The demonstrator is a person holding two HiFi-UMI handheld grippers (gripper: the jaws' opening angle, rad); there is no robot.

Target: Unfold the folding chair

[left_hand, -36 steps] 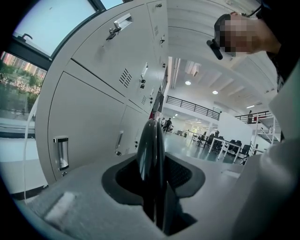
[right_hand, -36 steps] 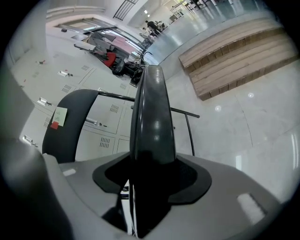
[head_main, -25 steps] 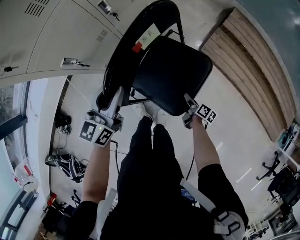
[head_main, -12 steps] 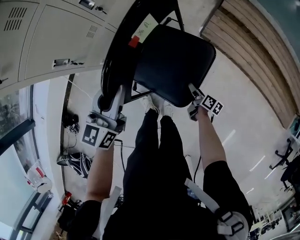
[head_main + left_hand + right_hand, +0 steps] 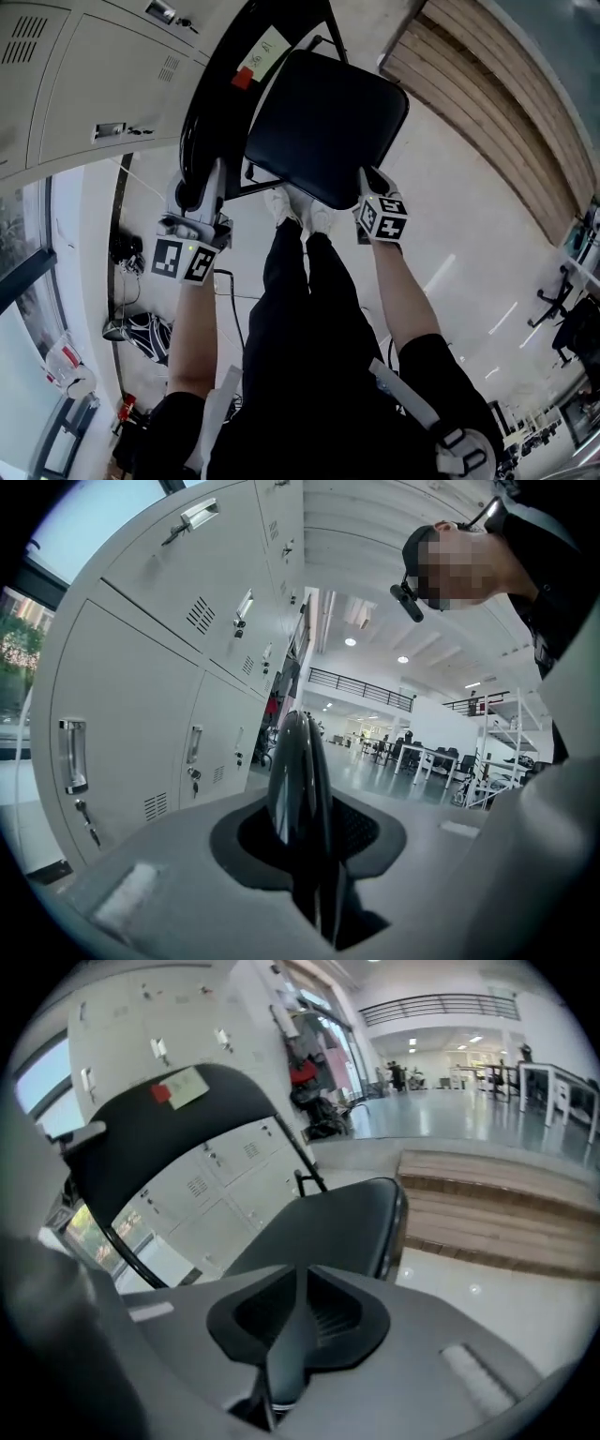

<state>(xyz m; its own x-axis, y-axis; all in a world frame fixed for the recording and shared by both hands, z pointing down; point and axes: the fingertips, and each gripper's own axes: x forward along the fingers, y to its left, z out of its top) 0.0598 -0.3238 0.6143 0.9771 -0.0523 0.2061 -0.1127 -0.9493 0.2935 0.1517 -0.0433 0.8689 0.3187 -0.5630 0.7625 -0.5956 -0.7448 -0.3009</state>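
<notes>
The black folding chair stands between the person's legs and the lockers, its padded seat (image 5: 323, 122) tilted toward me. Its curved backrest (image 5: 220, 94) carries a white and red label. My left gripper (image 5: 200, 183) holds the backrest's edge (image 5: 298, 771), which runs up between its jaws; those jaws are easing open a little. My right gripper (image 5: 371, 184) sits at the seat's near corner. Its jaws are closing on the seat's thin edge (image 5: 289, 1349), and the seat (image 5: 328, 1218) stretches away beyond them.
Grey lockers (image 5: 75, 84) stand close behind the chair on the left. Wooden steps (image 5: 487, 103) run along the right. The person's legs and white shoes (image 5: 295, 208) are just under the seat. Bags and cables (image 5: 141, 328) lie on the floor at left.
My right gripper rolled over, rose to the seat's near corner and closed on its edge. The left gripper stayed on the backrest.
</notes>
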